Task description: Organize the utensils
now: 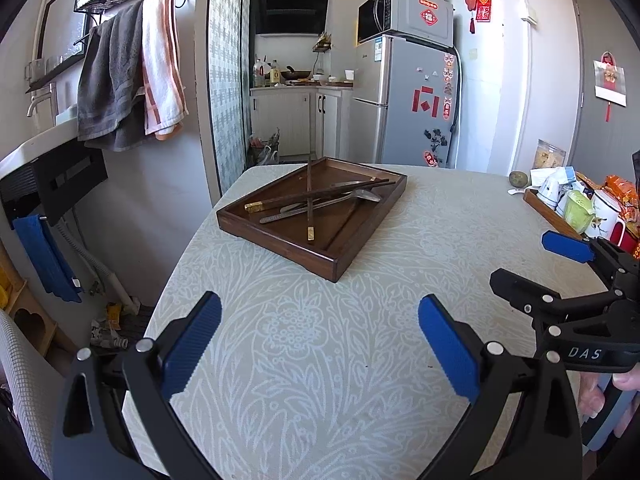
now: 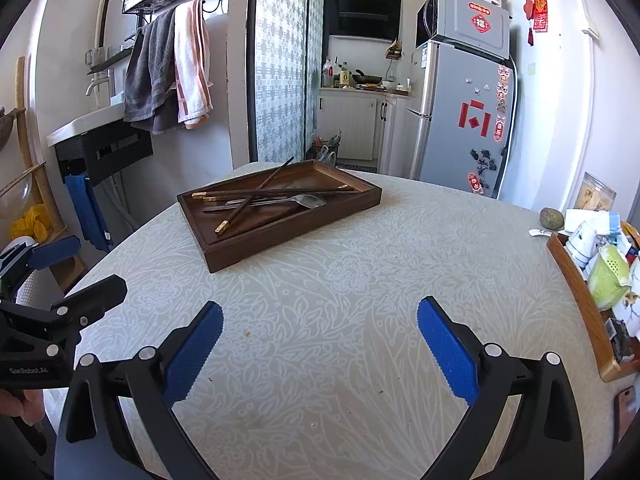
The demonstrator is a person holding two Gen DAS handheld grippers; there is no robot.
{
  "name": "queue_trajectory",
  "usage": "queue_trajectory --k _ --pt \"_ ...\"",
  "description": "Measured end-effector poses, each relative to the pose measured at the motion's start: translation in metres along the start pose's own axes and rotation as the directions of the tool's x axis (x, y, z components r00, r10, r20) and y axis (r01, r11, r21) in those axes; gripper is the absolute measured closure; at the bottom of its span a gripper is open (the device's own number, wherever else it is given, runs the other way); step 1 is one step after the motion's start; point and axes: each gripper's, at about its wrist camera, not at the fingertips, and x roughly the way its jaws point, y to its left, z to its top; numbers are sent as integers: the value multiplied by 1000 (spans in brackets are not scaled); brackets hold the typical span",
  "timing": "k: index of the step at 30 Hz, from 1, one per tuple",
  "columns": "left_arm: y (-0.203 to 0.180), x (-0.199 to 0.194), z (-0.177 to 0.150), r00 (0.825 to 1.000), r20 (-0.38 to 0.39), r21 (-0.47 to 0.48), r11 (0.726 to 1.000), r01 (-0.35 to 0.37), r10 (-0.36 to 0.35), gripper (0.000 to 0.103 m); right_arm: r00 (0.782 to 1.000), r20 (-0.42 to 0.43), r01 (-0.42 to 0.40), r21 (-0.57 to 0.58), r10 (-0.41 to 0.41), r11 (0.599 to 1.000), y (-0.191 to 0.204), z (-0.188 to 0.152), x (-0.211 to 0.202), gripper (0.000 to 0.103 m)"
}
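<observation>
A dark wooden tray [image 1: 276, 236] [image 2: 256, 254] sits on the far part of the table. In it lie several dark chopsticks [image 1: 309, 192] [image 2: 256, 196] with gold ends, crossed over one another, and a metal spoon [image 1: 356, 197] [image 2: 304, 200]. My left gripper [image 1: 320, 340] is open and empty above the tablecloth, well short of the tray. My right gripper [image 2: 320, 340] is open and empty too, beside the left one. It also shows at the right edge of the left wrist view [image 1: 536, 264]. The left gripper also shows at the left edge of the right wrist view [image 2: 76, 264].
The table [image 1: 320, 380] [image 2: 340, 280] has a pale floral cloth. A second wooden tray [image 1: 548, 212] [image 2: 580, 304] with cups and packets stands at the right edge. A fridge [image 1: 412, 104] and a sink with towels [image 1: 120, 80] stand beyond the table.
</observation>
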Motion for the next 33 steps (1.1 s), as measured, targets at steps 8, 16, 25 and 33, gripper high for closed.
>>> queue_trajectory --k 8,16,25,33 --pt "0 -1 0 1000 -2 -3 1000 3 -3 3 1000 1 0 -1 0 1000 4 0 1 4" --pt "-2 -5 0 1000 3 -4 1000 5 -5 3 1000 2 -2 -1 2 1000 6 -1 0 4" --pt "-1 -6 2 1000 1 -6 1000 8 -8 3 1000 3 -1 0 1 1000 7 0 -1 4" --pt "0 -5 3 1000 1 -3 1000 11 -11 3 1000 4 -1 -1 1 1000 7 -1 -1 4"
